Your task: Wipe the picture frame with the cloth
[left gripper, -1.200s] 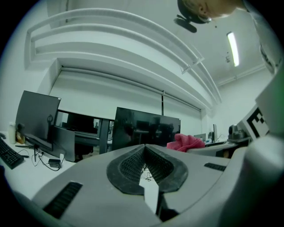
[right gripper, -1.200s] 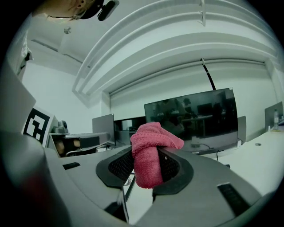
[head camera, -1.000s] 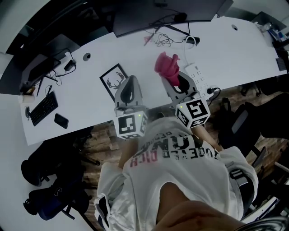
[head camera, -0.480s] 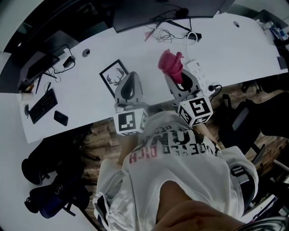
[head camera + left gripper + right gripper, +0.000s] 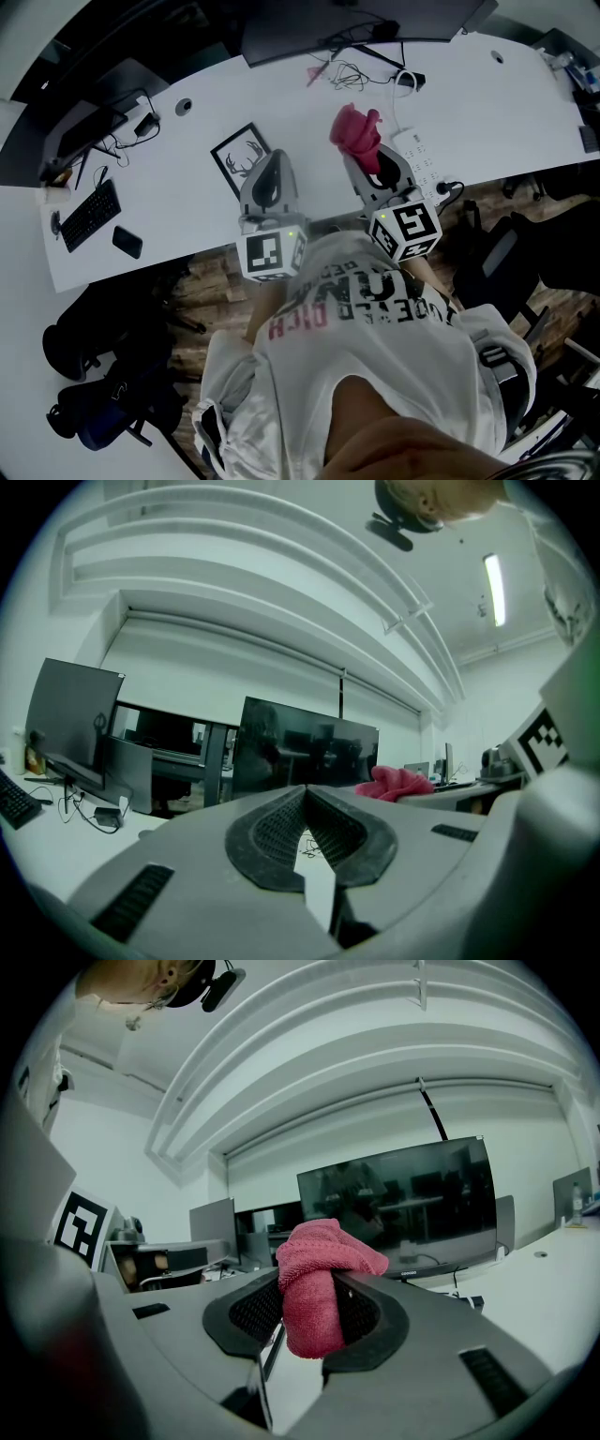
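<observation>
A black picture frame with a deer-antler print lies flat on the white desk, left of centre in the head view. My left gripper hovers just right of the frame, its jaws shut with nothing between them. A pink cloth bunches up from my right gripper, which is shut on it. The right gripper view has the cloth pinched between the dark pads. The frame does not show in either gripper view.
A dark monitor stands at the desk's far edge, with cables in front of it. A white power strip lies right of the cloth. A keyboard and a phone lie far left. Bags sit on the floor.
Both grippers have shifted slightly to the right and further over the desk. The cloth stays held in the right gripper; the frame has not moved.
</observation>
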`<state>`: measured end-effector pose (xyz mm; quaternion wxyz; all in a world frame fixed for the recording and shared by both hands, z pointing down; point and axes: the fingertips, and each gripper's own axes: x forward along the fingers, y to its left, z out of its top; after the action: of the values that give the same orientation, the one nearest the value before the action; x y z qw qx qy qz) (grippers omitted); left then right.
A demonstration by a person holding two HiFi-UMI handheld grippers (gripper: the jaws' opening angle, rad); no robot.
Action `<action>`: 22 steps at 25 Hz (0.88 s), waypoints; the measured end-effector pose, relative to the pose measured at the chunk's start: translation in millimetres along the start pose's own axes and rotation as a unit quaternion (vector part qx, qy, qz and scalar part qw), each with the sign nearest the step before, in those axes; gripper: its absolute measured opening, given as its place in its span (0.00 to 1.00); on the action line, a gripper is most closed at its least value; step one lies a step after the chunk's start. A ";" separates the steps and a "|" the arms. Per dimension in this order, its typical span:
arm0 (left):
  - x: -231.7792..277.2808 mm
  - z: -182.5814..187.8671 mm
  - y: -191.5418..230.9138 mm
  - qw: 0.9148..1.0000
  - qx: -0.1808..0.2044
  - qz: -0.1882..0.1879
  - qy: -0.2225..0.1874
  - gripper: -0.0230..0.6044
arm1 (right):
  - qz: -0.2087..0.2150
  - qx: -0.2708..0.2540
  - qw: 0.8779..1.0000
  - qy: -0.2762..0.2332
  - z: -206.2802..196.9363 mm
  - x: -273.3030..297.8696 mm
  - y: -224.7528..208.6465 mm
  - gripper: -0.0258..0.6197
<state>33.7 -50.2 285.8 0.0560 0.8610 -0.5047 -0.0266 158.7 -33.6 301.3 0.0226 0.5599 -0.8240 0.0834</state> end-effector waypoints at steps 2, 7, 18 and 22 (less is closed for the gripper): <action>0.1 0.5 0.6 1.000 -0.003 0.002 0.001 0.03 | 0.003 0.000 1.000 0.000 0.2 1.8 1.3 0.22; -0.1 -3.4 -1.0 1.000 0.004 -0.002 0.011 0.03 | 0.010 0.001 1.000 0.003 -2.1 4.0 3.4 0.22; 0.8 -2.3 -2.9 1.000 -0.005 0.008 0.010 0.03 | 0.018 -0.001 1.000 0.008 -3.6 5.6 3.8 0.22; 1.6 -3.0 -4.2 1.000 -0.001 0.008 0.013 0.03 | 0.020 -0.003 1.000 0.010 -4.2 5.7 2.7 0.22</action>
<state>38.4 -49.3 288.2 0.0639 0.8573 -0.5106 -0.0159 153.9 -37.2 305.9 0.0305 0.5423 -0.8351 0.0871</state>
